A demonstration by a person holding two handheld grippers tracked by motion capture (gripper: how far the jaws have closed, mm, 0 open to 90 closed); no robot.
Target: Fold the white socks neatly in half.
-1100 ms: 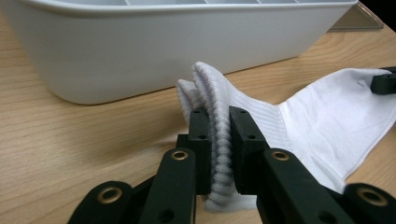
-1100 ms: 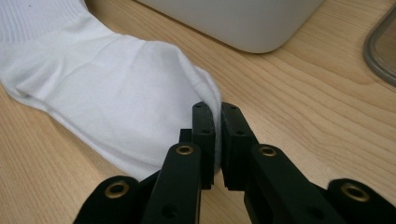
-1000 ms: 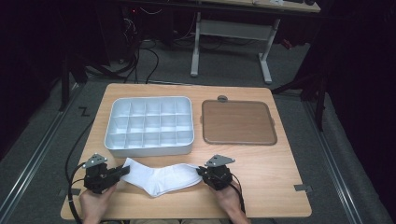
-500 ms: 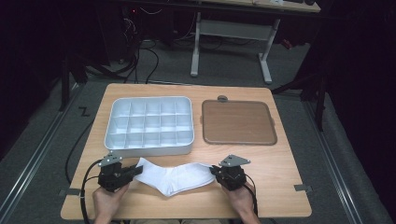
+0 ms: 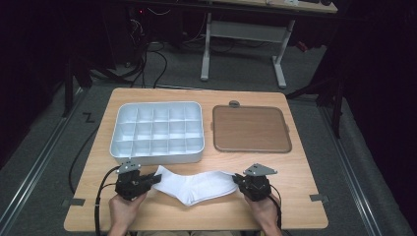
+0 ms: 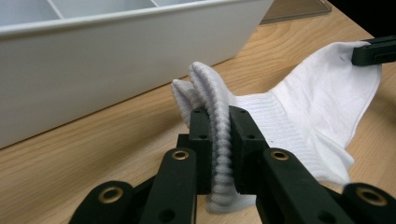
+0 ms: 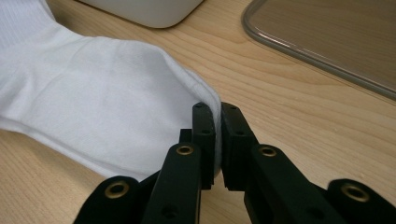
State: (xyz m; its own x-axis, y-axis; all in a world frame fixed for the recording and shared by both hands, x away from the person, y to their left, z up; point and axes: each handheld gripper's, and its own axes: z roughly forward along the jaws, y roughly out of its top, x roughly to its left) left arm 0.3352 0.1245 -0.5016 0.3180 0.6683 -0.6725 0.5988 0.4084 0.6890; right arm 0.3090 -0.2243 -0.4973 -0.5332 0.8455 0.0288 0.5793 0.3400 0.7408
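A white sock (image 5: 196,186) lies stretched across the front of the wooden table (image 5: 295,162), sagging in the middle. My left gripper (image 5: 153,180) is shut on its ribbed cuff (image 6: 219,140), which bunches up between the black jaws. My right gripper (image 5: 237,180) is shut on the toe end (image 7: 205,100), a thin fold of cloth pinched between its jaws. In the left gripper view the sock (image 6: 322,107) runs away to the right, where the other gripper's jaw tip (image 6: 373,50) holds its far edge. Both hands come in from the table's front edge.
A white tray (image 5: 156,155) divided into several small compartments stands behind the left gripper, its wall (image 6: 116,60) close to the cuff. A brown lid with a clear rim (image 5: 250,129) lies at the back right, near the right gripper (image 7: 327,37). Tape marks sit at the table's front corners.
Both hands have carried the sock to the right along the table's front. The sock stays held at both ends and now hangs a little more stretched between the grippers.
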